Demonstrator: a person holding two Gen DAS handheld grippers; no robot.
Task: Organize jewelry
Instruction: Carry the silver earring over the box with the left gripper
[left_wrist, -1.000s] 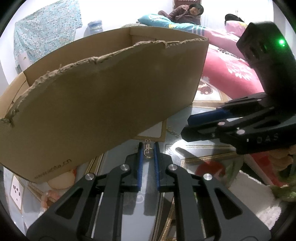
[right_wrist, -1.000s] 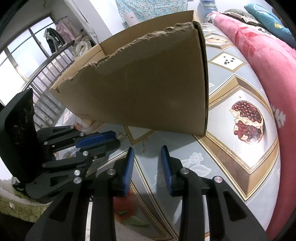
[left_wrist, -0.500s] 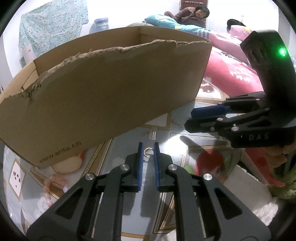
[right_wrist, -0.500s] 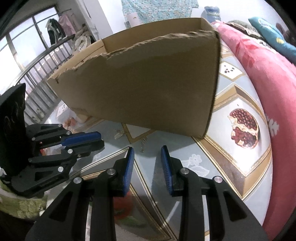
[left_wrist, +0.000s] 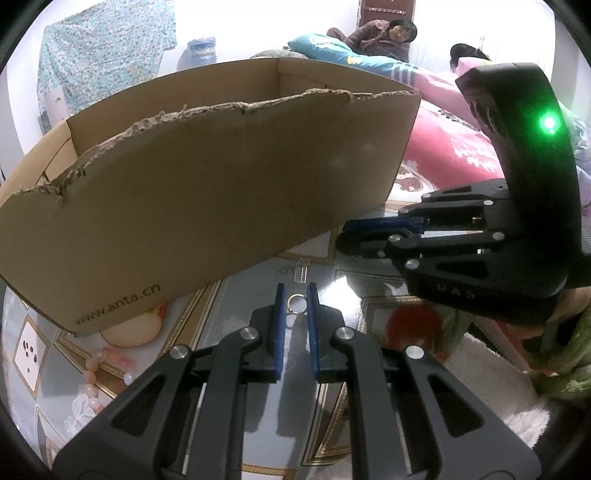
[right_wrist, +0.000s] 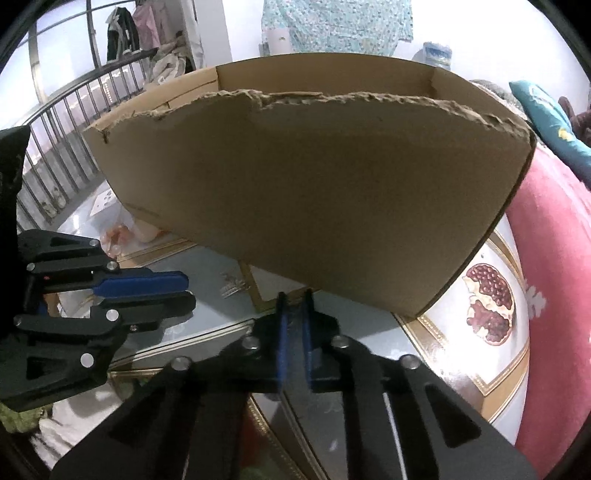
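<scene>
Cardboard fills the upper half of both views: a torn-edged box (left_wrist: 221, 184) standing on the patterned glossy worktop (left_wrist: 236, 314). At lower centre of the left view, the left hand-held gripper (left_wrist: 295, 295) pinches a small metal ring (left_wrist: 296, 304) between its blue pads. Just above it, a small charm (left_wrist: 301, 271) lies on the worktop. The right hand-held gripper (right_wrist: 294, 299) has just clenched, nothing visible between its pads. Pink beads (left_wrist: 96, 373) lie lower left.

Two close wrist views angled down, sharing the cardboard box (left_wrist: 229, 177) (right_wrist: 314, 192).
</scene>
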